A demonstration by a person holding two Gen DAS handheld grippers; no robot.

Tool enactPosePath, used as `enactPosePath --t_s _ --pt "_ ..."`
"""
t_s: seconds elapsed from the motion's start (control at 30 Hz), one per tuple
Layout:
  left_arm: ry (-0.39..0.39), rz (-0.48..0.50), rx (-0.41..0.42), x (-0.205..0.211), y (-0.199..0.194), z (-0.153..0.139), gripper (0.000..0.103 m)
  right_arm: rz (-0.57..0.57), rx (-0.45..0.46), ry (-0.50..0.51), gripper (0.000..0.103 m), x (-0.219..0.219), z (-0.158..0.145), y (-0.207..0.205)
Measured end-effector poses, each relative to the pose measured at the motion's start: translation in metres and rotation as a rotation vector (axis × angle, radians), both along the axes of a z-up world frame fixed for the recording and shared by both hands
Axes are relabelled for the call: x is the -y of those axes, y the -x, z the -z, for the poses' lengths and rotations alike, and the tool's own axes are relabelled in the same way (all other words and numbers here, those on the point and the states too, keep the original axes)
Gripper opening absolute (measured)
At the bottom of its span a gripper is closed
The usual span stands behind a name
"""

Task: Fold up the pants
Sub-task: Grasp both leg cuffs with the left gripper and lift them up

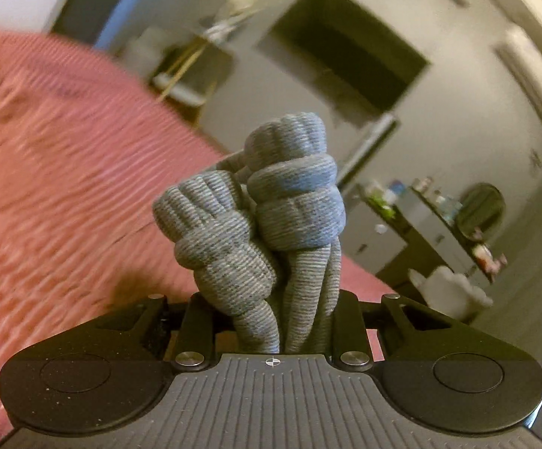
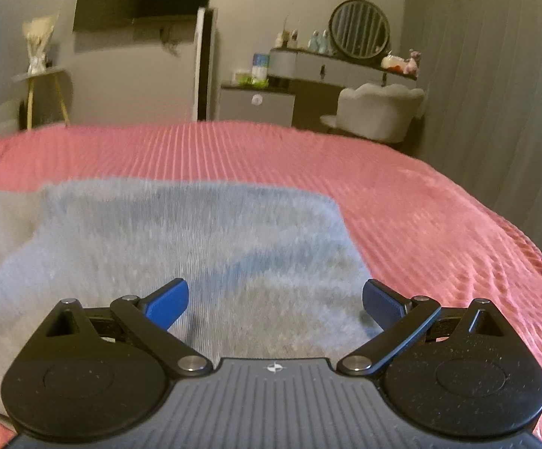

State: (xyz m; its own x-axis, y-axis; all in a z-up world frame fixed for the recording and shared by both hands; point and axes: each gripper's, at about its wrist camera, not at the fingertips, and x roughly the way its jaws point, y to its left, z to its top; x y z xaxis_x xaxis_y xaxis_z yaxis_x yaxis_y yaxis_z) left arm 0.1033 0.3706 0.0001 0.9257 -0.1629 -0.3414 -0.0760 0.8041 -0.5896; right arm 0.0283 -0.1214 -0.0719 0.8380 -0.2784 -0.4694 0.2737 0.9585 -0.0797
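Observation:
The grey ribbed pants [image 1: 256,224] are bunched into thick folds between the jaws of my left gripper [image 1: 274,321], which is shut on them and holds the wad up above the pink bedspread [image 1: 65,168]. The fabric hides the left fingertips. In the right wrist view the rest of the pants [image 2: 196,232] lie spread on the bedspread [image 2: 420,205], blurred. My right gripper [image 2: 274,299] hovers over that cloth with its blue pads [image 2: 168,305] wide apart and nothing between them.
Past the bed's far edge stand a dresser with a round mirror [image 2: 359,30], a white chair [image 2: 379,112], a small side table [image 2: 42,75] and a tall white unit [image 2: 205,63]. A dark screen [image 1: 346,60] hangs on the wall. The bedspread drops off at the right.

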Motion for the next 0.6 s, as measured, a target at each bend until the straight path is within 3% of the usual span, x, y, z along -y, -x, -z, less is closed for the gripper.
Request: enactPosePath --t_s 0.2,0.3,0.37,0.5,0.6 --pt "-0.125 0.180 0.127 0.088 0.013 -0.050 0.028 0.033 0.101 -0.096 0.099 0.017 -0.029 0.028" --pt "-0.154 0.287 0.157 0.142 0.015 -0.060 0.028 0.066 0.176 -0.135 0.099 0.029 -0.046 0.047" --pt "-0.242 0.347 0.164 0.187 0.019 -0.061 0.028 0.098 0.231 -0.181 0.099 0.040 -0.056 0.062" --pt "-0.461 0.460 0.158 0.284 0.030 -0.034 0.028 0.159 0.292 -0.284 0.099 0.067 -0.062 0.086" --pt "-0.587 0.566 0.078 0.349 0.037 0.006 0.028 0.212 0.279 -0.342 0.099 0.086 -0.055 0.093"
